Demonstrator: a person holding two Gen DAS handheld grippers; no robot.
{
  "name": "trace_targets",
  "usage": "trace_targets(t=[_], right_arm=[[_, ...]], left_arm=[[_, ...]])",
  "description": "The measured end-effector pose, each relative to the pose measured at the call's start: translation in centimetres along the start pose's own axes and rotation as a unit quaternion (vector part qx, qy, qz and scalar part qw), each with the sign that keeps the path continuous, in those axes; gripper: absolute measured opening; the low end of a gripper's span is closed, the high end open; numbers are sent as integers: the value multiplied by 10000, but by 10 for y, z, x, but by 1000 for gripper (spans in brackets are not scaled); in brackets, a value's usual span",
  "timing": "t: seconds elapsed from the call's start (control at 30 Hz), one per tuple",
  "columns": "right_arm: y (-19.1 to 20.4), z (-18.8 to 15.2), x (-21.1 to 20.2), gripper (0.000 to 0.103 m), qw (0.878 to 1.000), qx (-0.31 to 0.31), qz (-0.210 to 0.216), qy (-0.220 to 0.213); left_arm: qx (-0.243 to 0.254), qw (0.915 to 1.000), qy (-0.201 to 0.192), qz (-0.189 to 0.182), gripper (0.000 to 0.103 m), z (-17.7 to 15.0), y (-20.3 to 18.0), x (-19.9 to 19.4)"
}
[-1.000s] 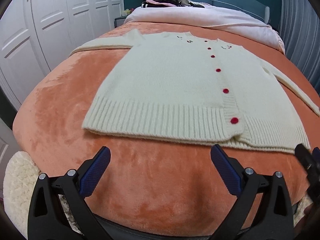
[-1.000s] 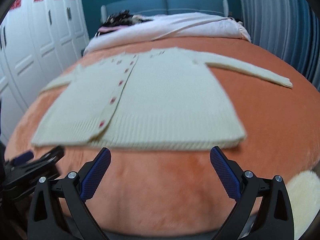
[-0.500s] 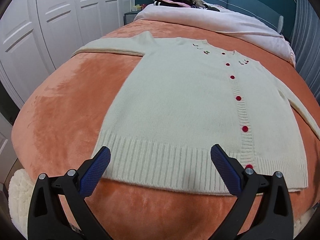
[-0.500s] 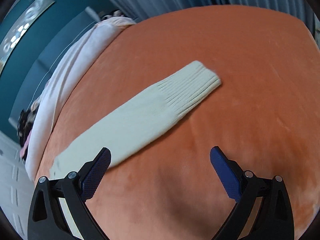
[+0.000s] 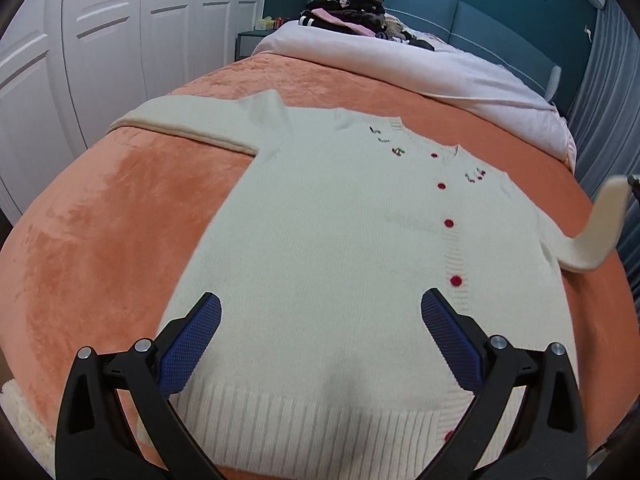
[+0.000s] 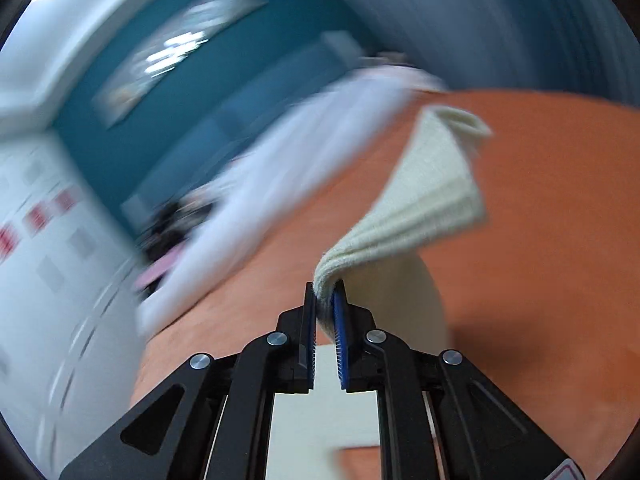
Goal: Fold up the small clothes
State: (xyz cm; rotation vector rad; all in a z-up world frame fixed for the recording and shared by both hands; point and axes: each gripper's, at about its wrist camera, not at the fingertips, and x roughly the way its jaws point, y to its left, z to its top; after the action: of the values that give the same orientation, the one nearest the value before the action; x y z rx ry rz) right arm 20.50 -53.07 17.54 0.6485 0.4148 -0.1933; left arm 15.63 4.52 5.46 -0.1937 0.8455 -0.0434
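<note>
Cardigan (image 5: 344, 264) lay flat, front up, on the orange blanket (image 5: 120, 232) covering the bed, its red buttons (image 5: 449, 223) running down the front. One sleeve (image 5: 192, 124) stretched out flat toward the white wardrobe doors (image 5: 100, 40); the other sleeve (image 6: 424, 196) was lifted off the blanket — I had its cuff pinched in my right gripper (image 6: 325, 300), whose jaws were closing on the knit. My left gripper (image 5: 320, 320) hung over the lower body of the cardigan, jaws wide apart and holding nothing. Beyond lay a pale quilt (image 5: 400, 64) and a dark heap of clothes (image 5: 344, 4).
</note>
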Motion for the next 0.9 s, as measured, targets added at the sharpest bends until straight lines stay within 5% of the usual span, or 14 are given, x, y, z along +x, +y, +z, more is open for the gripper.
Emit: trace_targets(t=[0.13, 0.27, 0.4, 0.47, 0.57, 0.67, 0.73, 0.77, 0.8, 0.83, 0.9], right_arm=[[141, -77, 41, 18, 9791, -1204, 1347, 929], [192, -203, 100, 26, 9405, -2090, 1291, 2349], [147, -214, 90, 31, 9554, -1377, 981, 2422], [106, -197, 70, 54, 9711, -737, 757, 2139], [58, -188, 54, 56, 9818, -78, 348, 1866], [17, -190, 73, 56, 9791, 649, 78, 1924], [-3, -191, 86, 56, 9756, 927, 11, 1991], [-8, -193, 94, 52, 9738, 1053, -1, 2015], [-11, -196, 97, 46, 9736, 1098, 10, 2002], [-9, -197, 100, 22, 9744, 1091, 2, 1967], [2, -191, 104, 14, 9773, 974, -75, 1878]], left_arm=[[-428, 9985, -95, -313, 98, 28, 11, 6], [-936, 9923, 85, -812, 98, 60, 17, 33], [-1358, 9831, 442, -1147, 98, 86, 17, 86], [-1637, 9762, 626, -1279, 98, 98, 16, 117], [-2059, 9643, 851, -1427, 98, 112, 9, 163], [-2499, 9482, 1328, -1445, 95, 109, -1, 207], [-2595, 9501, 1202, -1249, 86, 111, -7, 212], [-2511, 9521, 1146, -1319, 57, 115, -12, 213], [-2373, 9509, 1200, -1583, 16, 120, -18, 217], [-2314, 9489, 1282, -1720, 11, 126, -21, 220], [-2291, 9513, 940, -1838, 10, 142, -22, 208]])
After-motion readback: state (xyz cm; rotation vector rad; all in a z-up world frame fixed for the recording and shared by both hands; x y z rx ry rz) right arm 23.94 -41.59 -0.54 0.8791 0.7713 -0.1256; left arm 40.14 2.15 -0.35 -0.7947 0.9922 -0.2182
